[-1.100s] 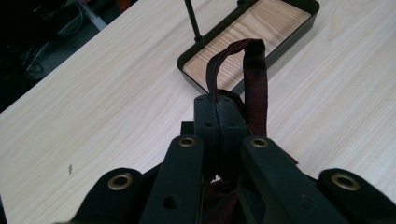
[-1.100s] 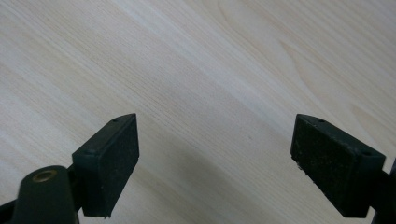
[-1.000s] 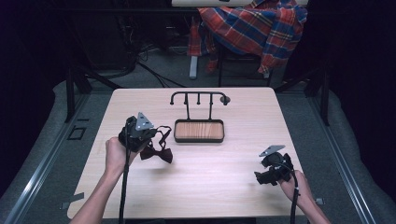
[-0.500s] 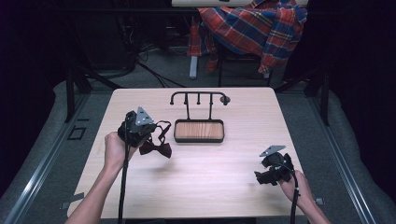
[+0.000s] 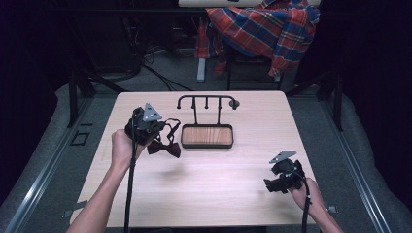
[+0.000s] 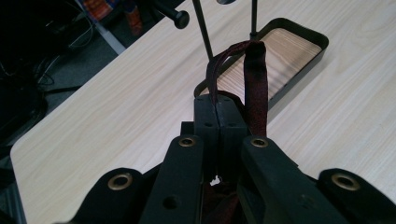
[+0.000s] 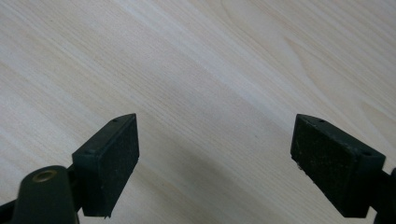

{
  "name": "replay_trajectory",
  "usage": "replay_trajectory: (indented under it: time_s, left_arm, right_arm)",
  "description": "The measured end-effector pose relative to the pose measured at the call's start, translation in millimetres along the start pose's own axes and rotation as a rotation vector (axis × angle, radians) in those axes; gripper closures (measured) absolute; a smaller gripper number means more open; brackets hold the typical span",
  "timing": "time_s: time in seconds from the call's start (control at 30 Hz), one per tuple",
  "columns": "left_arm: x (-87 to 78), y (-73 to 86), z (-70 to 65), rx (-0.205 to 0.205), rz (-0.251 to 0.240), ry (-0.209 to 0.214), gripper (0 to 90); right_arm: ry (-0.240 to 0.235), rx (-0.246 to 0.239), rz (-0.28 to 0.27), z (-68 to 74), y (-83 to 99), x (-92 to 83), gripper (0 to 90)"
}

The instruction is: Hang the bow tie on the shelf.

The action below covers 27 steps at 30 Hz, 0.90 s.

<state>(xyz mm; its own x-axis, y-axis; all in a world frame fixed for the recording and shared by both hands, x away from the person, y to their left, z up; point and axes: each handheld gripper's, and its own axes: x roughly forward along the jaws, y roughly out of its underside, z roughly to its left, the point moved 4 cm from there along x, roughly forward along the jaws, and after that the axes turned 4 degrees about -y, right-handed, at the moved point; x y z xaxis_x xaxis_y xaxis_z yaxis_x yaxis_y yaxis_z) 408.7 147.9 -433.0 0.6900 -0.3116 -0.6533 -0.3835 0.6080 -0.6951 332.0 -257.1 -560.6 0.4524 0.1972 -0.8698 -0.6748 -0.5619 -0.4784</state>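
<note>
Bow tie (image 5: 165, 144), dark red, is hanging in the air from the left gripper (image 5: 145, 127), whose jaws are clenching the thin strap (image 6: 212, 74) of it. In the left gripper view the two pads are meeting with only the strap pinched between them, and the loop of the strap is standing up in front, just before the rack (image 5: 206, 101). I think the person is gripping the strap and not the bow because the loop is the part that must go over a peg. The bow is dangling free above the table (image 5: 218, 179), near the left end of the tray (image 5: 206, 136), so its weight is keeping the loop stretched.

The rack is standing at the far side of the tray, with its pegs pointing up and a knob at each end. To my judgement the left hand is carrying the tie toward that bar.

The right gripper (image 5: 284, 177) is resting near the right front corner of the table, well apart from the tie. Its jaws are standing wide and gripping nothing; bare wood is lying between them, probably because this hand is waiting.
</note>
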Motion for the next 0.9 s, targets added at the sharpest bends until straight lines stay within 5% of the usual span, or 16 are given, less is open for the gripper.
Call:
replay_trajectory:
  time_s: [0.3, 0.9]
  left_arm:
    - [3.5, -12.4, 4.9, -0.025, -0.006, -0.002, 89.4]
    - [9.8, -26.8, 9.2, -0.013, -0.012, -0.005, 89.4]
  right_arm:
    - [-0.003, 0.004, 0.000, 2.0, 1.2, -0.1, 15.0]
    - [-0.007, 0.005, 0.001, 0.0, 2.0, 0.0, 15.1]
